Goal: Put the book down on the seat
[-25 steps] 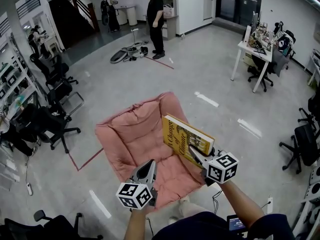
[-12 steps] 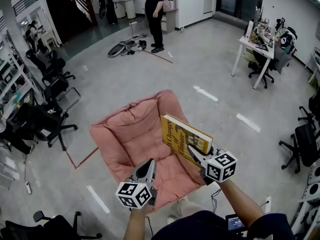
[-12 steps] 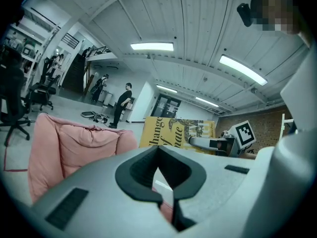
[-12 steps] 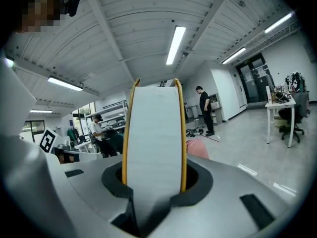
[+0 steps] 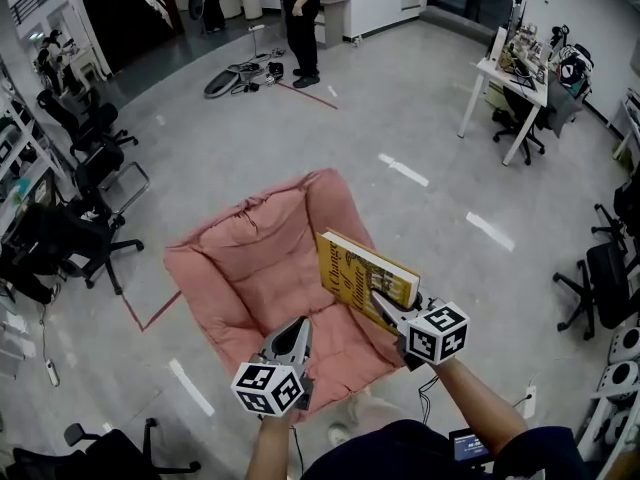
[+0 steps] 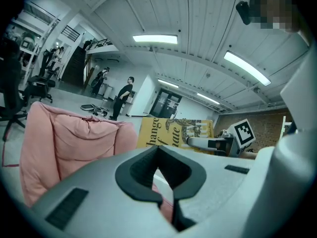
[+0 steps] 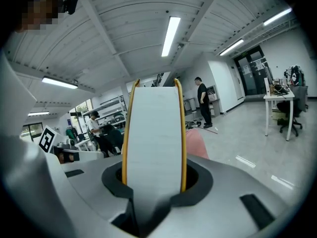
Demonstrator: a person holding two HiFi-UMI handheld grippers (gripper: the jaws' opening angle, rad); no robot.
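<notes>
A yellow hardback book (image 5: pixel 362 274) is held up on edge over the right part of the pink cushioned seat (image 5: pixel 250 268). My right gripper (image 5: pixel 384 305) is shut on its lower corner. The right gripper view shows the book's white page edge (image 7: pixel 153 133) standing between the jaws. My left gripper (image 5: pixel 296 332) hovers over the seat's front edge, jaws shut on nothing. In the left gripper view the book (image 6: pixel 173 132) and the right gripper (image 6: pixel 199 143) appear beyond the seat's back cushion (image 6: pixel 64 138).
The seat stands on a grey floor marked with red tape (image 5: pixel 150 313). Black office chairs (image 5: pixel 95 173) line the left side, and another chair (image 5: pixel 605 278) is at the right. A white desk (image 5: pixel 515 83) stands far right. A person (image 5: pixel 300 13) stands beside gear on the floor (image 5: pixel 235 73).
In the head view the seat and floor have slid left and slightly down. The book and both grippers keep nearly the same place, with the grip unchanged.
</notes>
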